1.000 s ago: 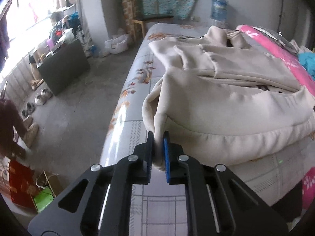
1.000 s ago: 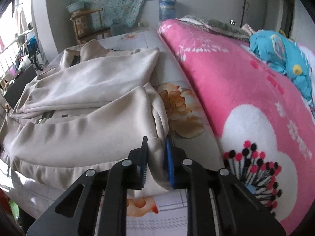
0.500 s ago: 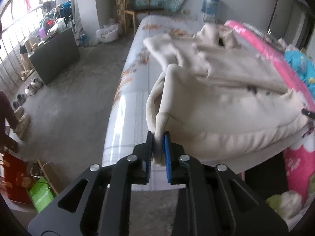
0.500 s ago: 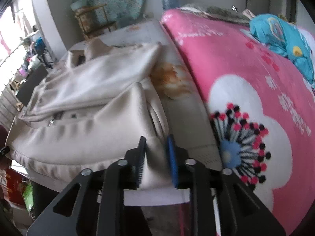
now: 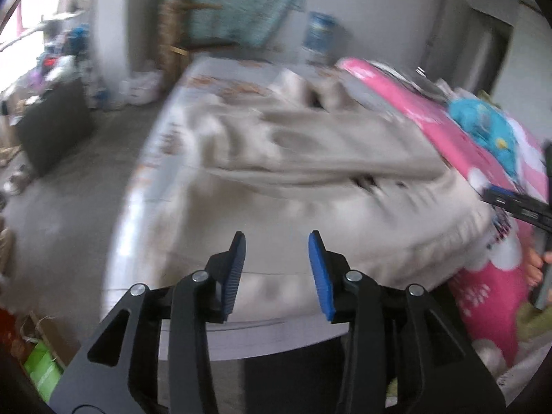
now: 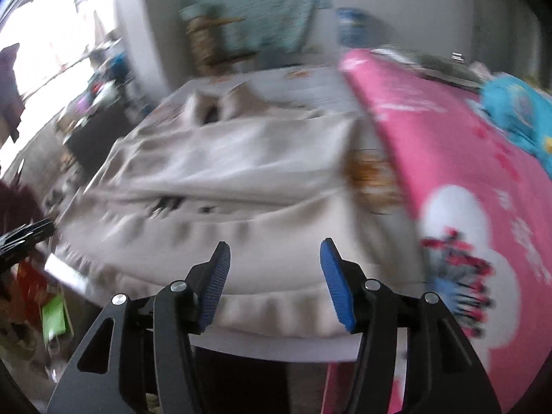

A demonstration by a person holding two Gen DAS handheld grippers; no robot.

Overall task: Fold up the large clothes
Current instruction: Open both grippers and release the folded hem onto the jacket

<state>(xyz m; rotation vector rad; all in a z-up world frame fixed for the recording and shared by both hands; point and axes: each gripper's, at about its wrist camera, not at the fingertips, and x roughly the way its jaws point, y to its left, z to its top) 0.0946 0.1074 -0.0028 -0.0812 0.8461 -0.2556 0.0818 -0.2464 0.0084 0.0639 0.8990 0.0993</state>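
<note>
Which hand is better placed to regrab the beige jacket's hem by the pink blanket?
Likely right: the right tool hangs open beside the pink blanket, over the beige jacket.

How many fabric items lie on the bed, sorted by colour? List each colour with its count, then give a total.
Beige: 1, the jacket
Pink: 1, the flowered blanket
Turquoise: 1, the bundle on the blanket
Total: 3

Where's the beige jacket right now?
In both wrist views the jacket lies on the bed, left of the pink blanket, just beyond the open jaws.
</note>
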